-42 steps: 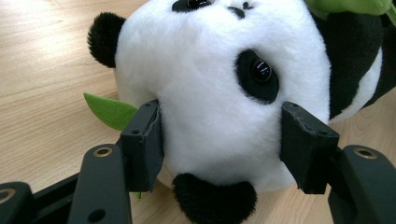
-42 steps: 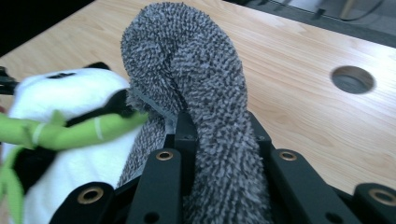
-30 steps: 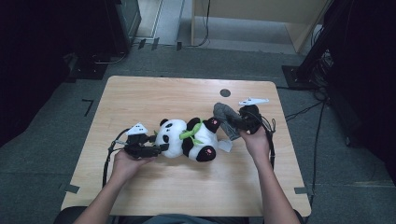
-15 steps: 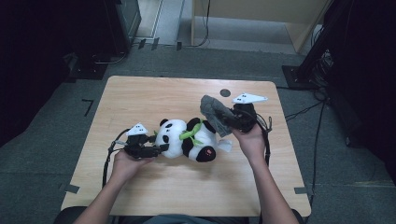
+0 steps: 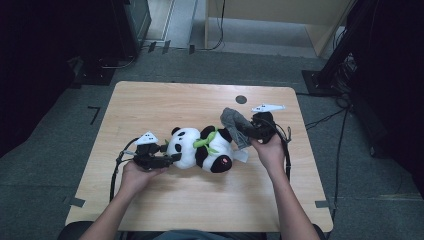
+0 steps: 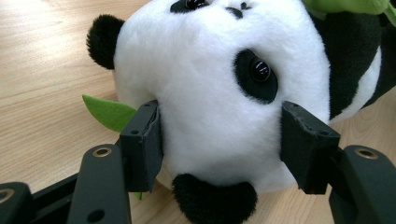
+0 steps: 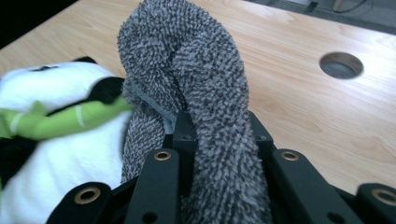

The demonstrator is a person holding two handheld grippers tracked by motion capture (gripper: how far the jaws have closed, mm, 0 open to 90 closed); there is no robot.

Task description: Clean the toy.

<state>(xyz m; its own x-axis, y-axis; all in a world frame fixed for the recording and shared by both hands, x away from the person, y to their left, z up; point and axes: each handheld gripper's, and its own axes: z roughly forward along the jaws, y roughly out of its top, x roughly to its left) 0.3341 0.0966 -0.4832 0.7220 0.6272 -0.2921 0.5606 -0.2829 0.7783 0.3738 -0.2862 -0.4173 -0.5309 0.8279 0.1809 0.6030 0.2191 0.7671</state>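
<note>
A black-and-white panda plush (image 5: pixel 200 147) lies on its side in the middle of the wooden table (image 5: pixel 150 105), with a green band (image 5: pixel 206 141) at its neck. My left gripper (image 5: pixel 167 159) comes in from the left and its jaws press on both sides of the panda's head (image 6: pixel 219 93). One pad (image 6: pixel 142 144) sits by a green felt leaf (image 6: pixel 109 112). My right gripper (image 5: pixel 250 131) is shut on a grey terry cloth (image 5: pixel 234 122), which rises in a fold over the panda's rear end. Between the right jaws the cloth (image 7: pixel 196 70) stands bunched and upright, against the panda's body (image 7: pixel 60 140).
A round cable hole (image 5: pixel 241 99) is in the table behind the right gripper. A white tag (image 5: pixel 241 156) sticks out by the panda's foot. Cables trail from both grippers over the table. Dark stands and equipment surround the table on the floor.
The right gripper has shifted slightly left toward the panda, carrying the grey cloth with it. The left gripper and the panda's head have stayed in place.
</note>
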